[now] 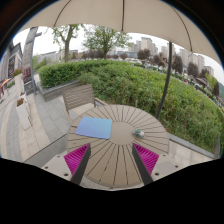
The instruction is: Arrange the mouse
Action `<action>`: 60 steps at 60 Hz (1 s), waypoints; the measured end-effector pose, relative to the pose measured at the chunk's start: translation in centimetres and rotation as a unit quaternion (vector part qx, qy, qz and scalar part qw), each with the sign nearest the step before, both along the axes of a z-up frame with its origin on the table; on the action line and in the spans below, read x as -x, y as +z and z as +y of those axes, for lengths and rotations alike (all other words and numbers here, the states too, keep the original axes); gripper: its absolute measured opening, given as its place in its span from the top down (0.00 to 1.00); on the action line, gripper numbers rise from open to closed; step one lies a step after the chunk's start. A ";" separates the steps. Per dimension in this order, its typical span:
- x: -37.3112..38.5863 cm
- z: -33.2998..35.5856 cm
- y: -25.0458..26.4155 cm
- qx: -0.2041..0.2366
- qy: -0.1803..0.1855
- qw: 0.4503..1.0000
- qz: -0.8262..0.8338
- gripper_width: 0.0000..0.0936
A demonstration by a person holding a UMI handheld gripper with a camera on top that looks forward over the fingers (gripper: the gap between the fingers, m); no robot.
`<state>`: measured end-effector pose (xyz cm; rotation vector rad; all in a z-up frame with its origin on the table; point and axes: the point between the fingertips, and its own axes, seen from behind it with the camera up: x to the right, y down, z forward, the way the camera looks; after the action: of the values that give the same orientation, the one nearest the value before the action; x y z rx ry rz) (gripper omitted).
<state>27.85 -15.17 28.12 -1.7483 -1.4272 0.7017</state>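
Note:
A small grey mouse (139,133) lies on the round wooden slatted table (118,150), towards its right side, beyond my right finger. A light blue mouse mat (95,127) lies on the table's far left part, beyond my left finger. My gripper (112,160) is above the table's near part, open and empty, with its magenta pads (77,157) wide apart. Nothing stands between the fingers.
A grey slatted chair (80,97) stands behind the table at the left. A parasol pole (167,75) rises at the right, with the canopy overhead. A green hedge (130,80) lies beyond, paving at the left.

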 end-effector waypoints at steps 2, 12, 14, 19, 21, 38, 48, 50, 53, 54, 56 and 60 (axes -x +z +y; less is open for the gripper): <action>-0.2 1.1 -0.3 -0.001 -0.011 1.000 -0.001 0.09; -1.4 6.9 -2.1 -0.015 -0.063 0.998 -0.001 0.09; -1.7 7.8 -2.1 -0.017 -0.072 0.997 0.002 0.09; -1.6 9.8 -3.0 -0.011 -0.089 0.996 0.012 0.08; -1.6 10.4 -3.4 -0.009 -0.093 0.995 0.013 0.09; 1.0 15.2 -8.0 -0.027 -0.107 0.993 0.034 0.09; 3.9 17.9 -11.7 -0.024 -0.102 0.993 0.054 0.09; 4.5 18.8 -12.4 -0.025 -0.102 0.993 0.055 0.09; 5.3 20.0 -13.6 -0.027 -0.105 0.993 0.055 0.09; 5.6 20.4 -14.2 -0.027 -0.105 0.992 0.057 0.09; 6.5 21.0 -14.9 -0.025 -0.106 0.992 0.058 0.09; 7.9 22.3 -16.6 -0.021 -0.105 0.992 0.062 0.09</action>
<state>19.95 7.12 11.52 -1.7592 -1.1466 0.6491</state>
